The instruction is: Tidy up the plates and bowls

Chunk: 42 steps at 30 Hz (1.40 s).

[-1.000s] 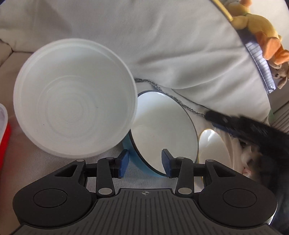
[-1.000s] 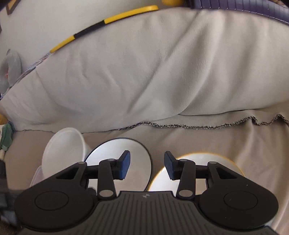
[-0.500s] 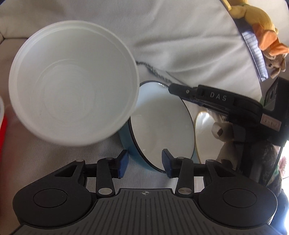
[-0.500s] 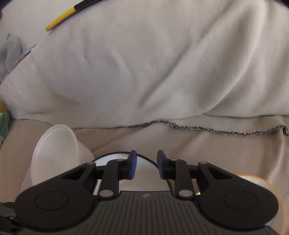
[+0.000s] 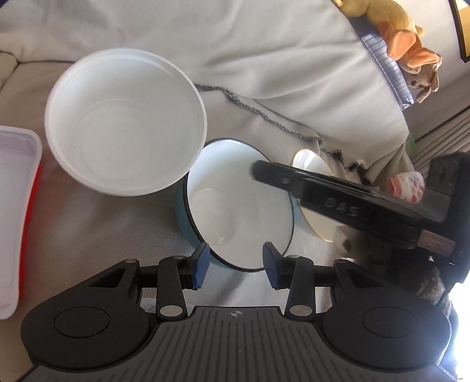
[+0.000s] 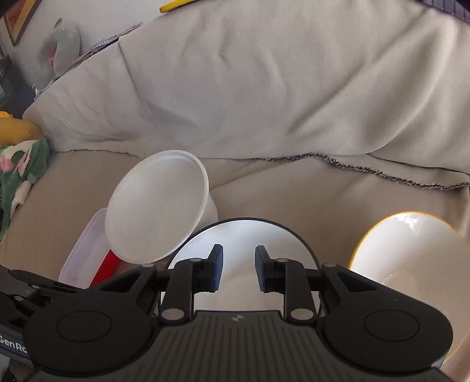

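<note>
The left gripper hangs over a beige sofa seat with its 2 blue-padded fingers partly apart and nothing pinched between them. The near rim of the blue bowl, white inside with a dark edge, shows in the gap, but the pads do not press on it.

That bowl sits on the seat, tipped toward the left camera. A white plastic bowl leans tilted just to its left, its rim overlapping the blue bowl's edge; whether the 2 touch I cannot tell. Further left lies a container with a clear lid and a red base. On the blue bowl's other side stands a yellow-rimmed bowl, partly hidden behind the other tool.

The right gripper points down over the inside of the blue bowl. Its fingers are drawn in close, leaving only a narrow slot, and they grasp nothing; only the bowl's white inside shows through the slot. In the left view its black tip reaches across the far right part of the blue bowl.

Behind the bowls a pale grey blanket with a frayed dark hem drapes over the backrest, and an orange plush toy sits on top
</note>
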Tool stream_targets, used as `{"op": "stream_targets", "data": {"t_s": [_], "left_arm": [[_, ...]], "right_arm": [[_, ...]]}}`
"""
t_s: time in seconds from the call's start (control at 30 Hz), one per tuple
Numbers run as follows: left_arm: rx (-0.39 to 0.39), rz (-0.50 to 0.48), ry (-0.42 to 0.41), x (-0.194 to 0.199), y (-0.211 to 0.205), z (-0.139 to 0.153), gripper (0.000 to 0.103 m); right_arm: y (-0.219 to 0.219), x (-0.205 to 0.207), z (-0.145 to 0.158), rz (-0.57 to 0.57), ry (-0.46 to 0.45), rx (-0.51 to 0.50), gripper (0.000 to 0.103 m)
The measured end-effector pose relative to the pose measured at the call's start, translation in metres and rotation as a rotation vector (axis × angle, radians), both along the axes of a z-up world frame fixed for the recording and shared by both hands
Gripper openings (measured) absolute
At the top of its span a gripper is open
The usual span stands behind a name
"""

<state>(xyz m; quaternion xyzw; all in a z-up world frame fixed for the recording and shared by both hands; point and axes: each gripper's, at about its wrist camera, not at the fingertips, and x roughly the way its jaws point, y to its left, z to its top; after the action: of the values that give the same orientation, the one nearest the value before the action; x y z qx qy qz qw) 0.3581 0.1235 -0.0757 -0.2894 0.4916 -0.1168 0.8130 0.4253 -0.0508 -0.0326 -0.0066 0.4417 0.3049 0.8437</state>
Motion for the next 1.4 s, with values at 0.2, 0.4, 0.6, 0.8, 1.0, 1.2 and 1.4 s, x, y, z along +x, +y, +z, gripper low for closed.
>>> {"op": "stream_targets", "data": {"t_s": [0.2,0.4,0.6,0.8,1.0,1.2,1.4], "left_arm": [[0.079,0.07,-0.048,0.003,0.006,-0.004,0.043],[0.091,0.132,-0.049,0.03,0.007,-0.022,0.044],[0.162,0.077,-0.045,0.048,-0.003,-0.03,0.045],[0.195,0.001,-0.025,0.02,-0.005,-0.019,0.045],[0.209,-0.037,0.004,0.01,-0.009,-0.025,0.041],[0.35,-0.035,-0.223,-0.018,-0.02,0.05,0.041],[0.182,-0.146,-0.279,0.038,-0.078,0.061,0.042]], "right_arm": [[-0.064,-0.031,-0.004,-0.225,0.089,0.079,0.028],[-0.078,-0.029,-0.05,-0.383,0.262,0.222,0.045],[-0.049,-0.005,-0.087,-0.377,0.301,0.215,0.037],[-0.049,-0.028,-0.076,-0.296,0.296,0.178,0.03],[-0.051,-0.039,-0.08,-0.264,0.276,0.14,0.03],[-0.094,-0.08,-0.03,-0.194,-0.017,0.115,0.036],[-0.151,-0.07,-0.002,-0.473,-0.337,-0.154,0.061]]}}
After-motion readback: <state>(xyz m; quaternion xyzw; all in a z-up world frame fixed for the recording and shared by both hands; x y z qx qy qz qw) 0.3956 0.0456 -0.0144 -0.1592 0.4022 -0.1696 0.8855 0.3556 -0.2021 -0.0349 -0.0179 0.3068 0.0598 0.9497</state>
